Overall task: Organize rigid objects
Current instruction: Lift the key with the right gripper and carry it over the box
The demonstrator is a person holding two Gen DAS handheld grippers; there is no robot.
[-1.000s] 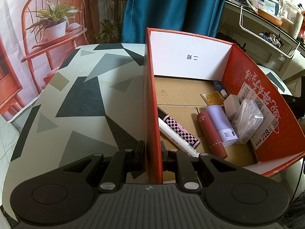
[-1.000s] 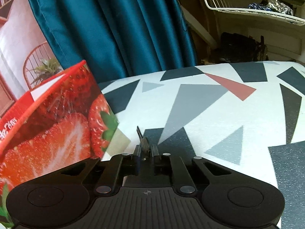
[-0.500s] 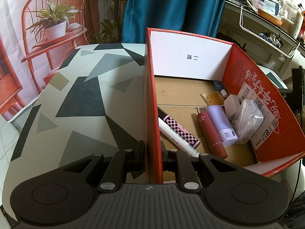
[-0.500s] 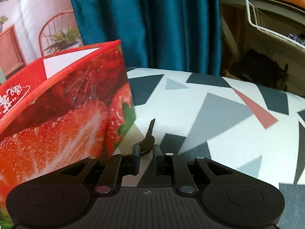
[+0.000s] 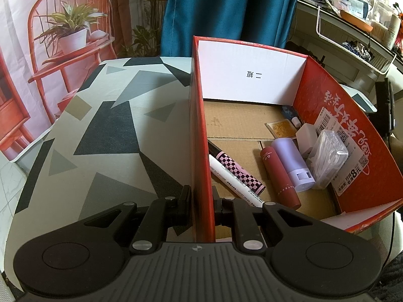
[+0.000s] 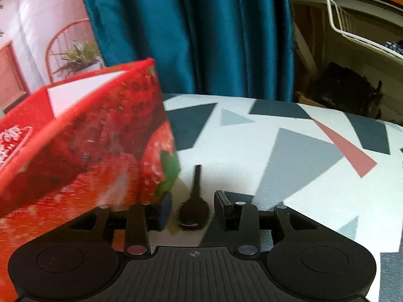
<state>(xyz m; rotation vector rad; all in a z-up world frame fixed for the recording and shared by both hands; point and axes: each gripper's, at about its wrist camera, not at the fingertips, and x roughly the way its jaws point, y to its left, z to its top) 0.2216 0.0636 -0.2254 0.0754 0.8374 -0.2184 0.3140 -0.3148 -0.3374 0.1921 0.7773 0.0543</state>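
Black spoon [image 6: 194, 209] lies handle pointing away; right gripper [image 6: 192, 210] spread

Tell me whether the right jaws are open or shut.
Open. The right gripper shows a wide gap between its jaws, and the black spoon sits in that gap with neither jaw touching it.

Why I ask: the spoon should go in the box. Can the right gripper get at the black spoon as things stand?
Probably yes. The right gripper is open and the black spoon sits between its fingers, uncovered. The red box stands close beside the left finger but not across the gap.
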